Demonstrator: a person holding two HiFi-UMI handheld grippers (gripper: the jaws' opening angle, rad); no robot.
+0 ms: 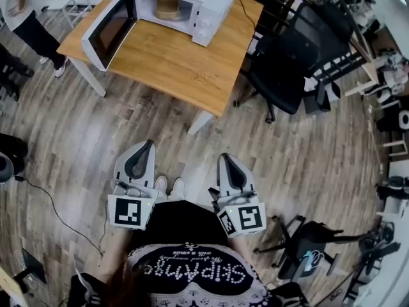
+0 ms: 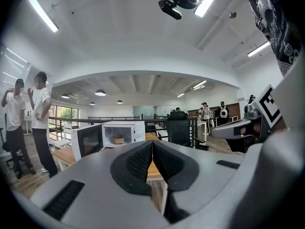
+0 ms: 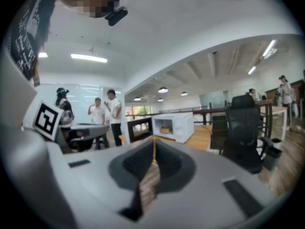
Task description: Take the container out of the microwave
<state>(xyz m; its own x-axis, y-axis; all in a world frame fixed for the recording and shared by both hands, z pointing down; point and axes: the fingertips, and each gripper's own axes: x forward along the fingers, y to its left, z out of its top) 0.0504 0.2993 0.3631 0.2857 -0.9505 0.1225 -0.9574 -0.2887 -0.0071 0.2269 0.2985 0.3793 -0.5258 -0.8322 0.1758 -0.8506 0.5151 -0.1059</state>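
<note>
— In what state were the fingers found?
— The fingers of the left gripper were seen pressed together, with nothing caught between them. Those of the right gripper were likewise closed tip to tip and empty.
— Where were the two grippers held?
— They were held side by side, close in front of the person's body and above the wooden floor. Both were pointed toward the wooden table and kept well apart from it.
— And where was the container located?
— The tan container was seen inside the cavity of the white microwave, whose door was swung wide open to the left. The microwave was set on the far part of the table. A black office chair was placed just beside the table's right edge.
</note>
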